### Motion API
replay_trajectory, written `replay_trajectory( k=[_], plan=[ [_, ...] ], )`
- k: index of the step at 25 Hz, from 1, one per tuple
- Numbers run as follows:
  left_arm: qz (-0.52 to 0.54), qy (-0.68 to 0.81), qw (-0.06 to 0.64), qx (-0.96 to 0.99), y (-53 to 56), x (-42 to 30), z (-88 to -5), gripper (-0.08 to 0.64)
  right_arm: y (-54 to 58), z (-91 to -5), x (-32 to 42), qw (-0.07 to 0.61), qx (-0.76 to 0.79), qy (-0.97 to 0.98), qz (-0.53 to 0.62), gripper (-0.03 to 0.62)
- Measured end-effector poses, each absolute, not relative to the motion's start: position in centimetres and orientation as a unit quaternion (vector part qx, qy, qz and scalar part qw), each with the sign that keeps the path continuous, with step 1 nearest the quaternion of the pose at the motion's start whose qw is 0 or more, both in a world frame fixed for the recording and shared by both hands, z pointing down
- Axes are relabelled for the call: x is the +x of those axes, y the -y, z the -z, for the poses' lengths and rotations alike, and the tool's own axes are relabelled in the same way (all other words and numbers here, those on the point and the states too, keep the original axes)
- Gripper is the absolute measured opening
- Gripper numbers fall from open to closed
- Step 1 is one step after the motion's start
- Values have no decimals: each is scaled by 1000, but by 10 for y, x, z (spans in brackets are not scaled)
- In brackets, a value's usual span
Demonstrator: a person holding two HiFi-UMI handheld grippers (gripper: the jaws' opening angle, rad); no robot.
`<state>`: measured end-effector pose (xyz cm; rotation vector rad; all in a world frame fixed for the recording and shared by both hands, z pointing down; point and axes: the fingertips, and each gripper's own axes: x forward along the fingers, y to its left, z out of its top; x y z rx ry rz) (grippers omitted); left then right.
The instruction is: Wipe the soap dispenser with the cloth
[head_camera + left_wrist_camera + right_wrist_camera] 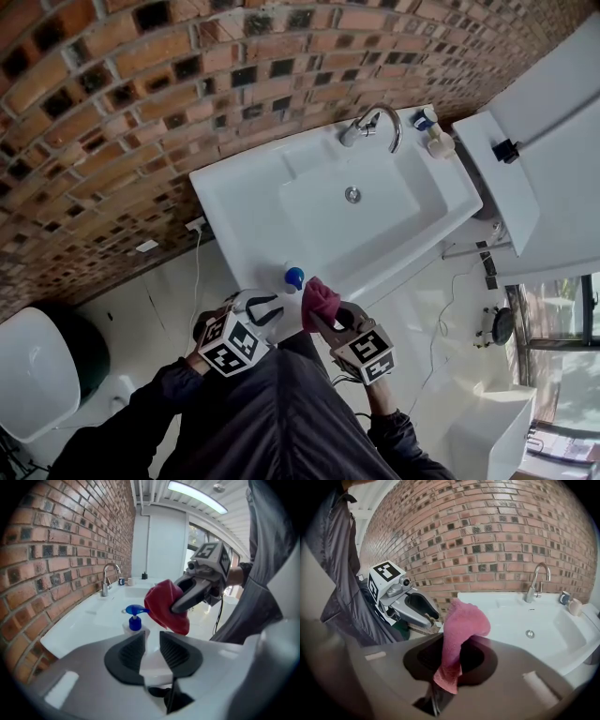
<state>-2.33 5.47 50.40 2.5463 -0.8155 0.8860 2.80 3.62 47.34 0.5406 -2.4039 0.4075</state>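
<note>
While the soap dispenser (293, 278) stands upright on the front rim of the sink (225, 202), toward the rim's left end, the left gripper (277, 302) comes in at it from the person's side of that rim. In the left gripper view its fingers (132, 651) stand nearly together with the white bottle body between them. I judge that a clamp low on the bottle, leaving the blue pump and shoulder bare above.

The right gripper (330, 321) is clamped on the pink cloth (319, 302), which sticks up past its fingertips in a loose bunch. The cloth hangs just off the sink's front rim, right of the dispenser and near it but apart. The coming wipe therefore looks like a short move leftward and in toward the sink. The bottle's long axis is vertical, so the strokes would probably run up and down it.

The left gripper view shows the cloth (164, 606) level with the pump and a gap between them. In the right gripper view the cloth (461, 630) hides the dispenser, and only the left gripper (419, 606) and the basin show.
</note>
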Motion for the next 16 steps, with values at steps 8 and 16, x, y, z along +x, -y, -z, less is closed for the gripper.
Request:
replay_trajectory(
  k=[8, 16],
  plan=[
    [-305, 288, 164, 893, -52, -20, -503, 96, -39, -472, 28, 317, 198, 914, -158, 63],
    [-300, 292, 162, 894, -55, -20, -500, 91, -43, -474, 28, 328, 193, 910, -164, 63]
  ],
)
